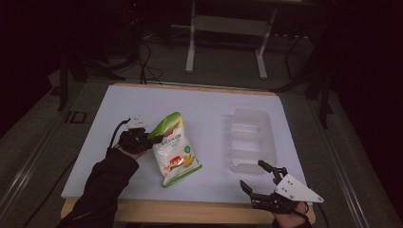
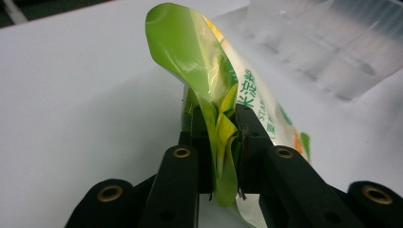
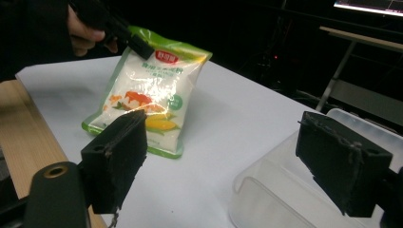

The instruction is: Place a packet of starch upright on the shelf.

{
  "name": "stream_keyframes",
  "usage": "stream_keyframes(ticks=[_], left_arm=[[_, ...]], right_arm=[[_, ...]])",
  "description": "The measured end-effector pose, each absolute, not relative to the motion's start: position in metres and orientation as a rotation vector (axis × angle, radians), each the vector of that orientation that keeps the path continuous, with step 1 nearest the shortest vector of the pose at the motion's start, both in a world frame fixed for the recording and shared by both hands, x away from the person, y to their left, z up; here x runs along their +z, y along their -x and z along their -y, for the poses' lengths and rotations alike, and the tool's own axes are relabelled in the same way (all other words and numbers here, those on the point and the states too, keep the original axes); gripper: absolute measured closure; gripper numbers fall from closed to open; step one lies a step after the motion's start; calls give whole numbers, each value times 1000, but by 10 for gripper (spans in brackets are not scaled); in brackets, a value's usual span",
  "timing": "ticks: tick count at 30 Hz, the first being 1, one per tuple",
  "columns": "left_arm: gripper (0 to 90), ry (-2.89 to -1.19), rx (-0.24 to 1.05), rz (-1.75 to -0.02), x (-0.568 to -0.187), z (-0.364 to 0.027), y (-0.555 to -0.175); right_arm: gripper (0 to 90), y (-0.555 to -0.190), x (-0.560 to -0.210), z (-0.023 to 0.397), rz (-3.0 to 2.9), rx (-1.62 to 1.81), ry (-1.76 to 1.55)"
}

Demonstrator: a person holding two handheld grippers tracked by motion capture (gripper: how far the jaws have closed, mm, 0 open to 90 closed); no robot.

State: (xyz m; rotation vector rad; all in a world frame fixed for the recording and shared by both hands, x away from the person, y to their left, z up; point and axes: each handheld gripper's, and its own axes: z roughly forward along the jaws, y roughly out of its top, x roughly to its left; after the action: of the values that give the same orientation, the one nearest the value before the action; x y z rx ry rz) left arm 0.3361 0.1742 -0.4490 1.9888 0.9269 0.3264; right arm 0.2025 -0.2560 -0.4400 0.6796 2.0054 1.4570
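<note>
Smooth white tabletop (image 1: 119, 118): left tongs (image 2: 219, 137) pinch glossy crinkled pouch (image 1: 175, 149); right tongs (image 1: 259, 175) gape beside ribbed clear tub (image 1: 251, 140).

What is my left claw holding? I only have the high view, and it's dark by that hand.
Observer: The left claw is shut on the green top edge of the snack bag; in the left gripper view the film is pinched and folded between the jaws.
Operator: Is the bag off the table?
Observer: Partly. In the right gripper view its top is lifted and its bottom edge rests on the white table cover.
Operator: And my right claw?
Observer: The right claw is open with nothing between the jaws, just in front of the near corner of the clear plastic container.
</note>
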Motion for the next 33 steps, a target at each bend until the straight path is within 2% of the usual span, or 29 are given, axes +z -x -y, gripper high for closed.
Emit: stream_keyframes(ticks=[4,10,17,26,33], left_arm=[[819,-1998,334,-879,-439,-167,-330],[821,-1983,357,-819,-425,-155,-320],[825,-1987,358,-691,-404,-138,-306],[826,-1941,333,-554,-375,-131,-295],[826,-1934,315,-489,-366,-126,-290]], right_arm=[[174,-203,-439,256,-2006,1454,-687],[244,-204,-439,257,-2044,1453,-729],[245,-207,-441,257,-2068,1417,-751],[362,-207,-434,264,-2053,1423,-683],[358,-215,-426,264,-2126,1473,-744]])
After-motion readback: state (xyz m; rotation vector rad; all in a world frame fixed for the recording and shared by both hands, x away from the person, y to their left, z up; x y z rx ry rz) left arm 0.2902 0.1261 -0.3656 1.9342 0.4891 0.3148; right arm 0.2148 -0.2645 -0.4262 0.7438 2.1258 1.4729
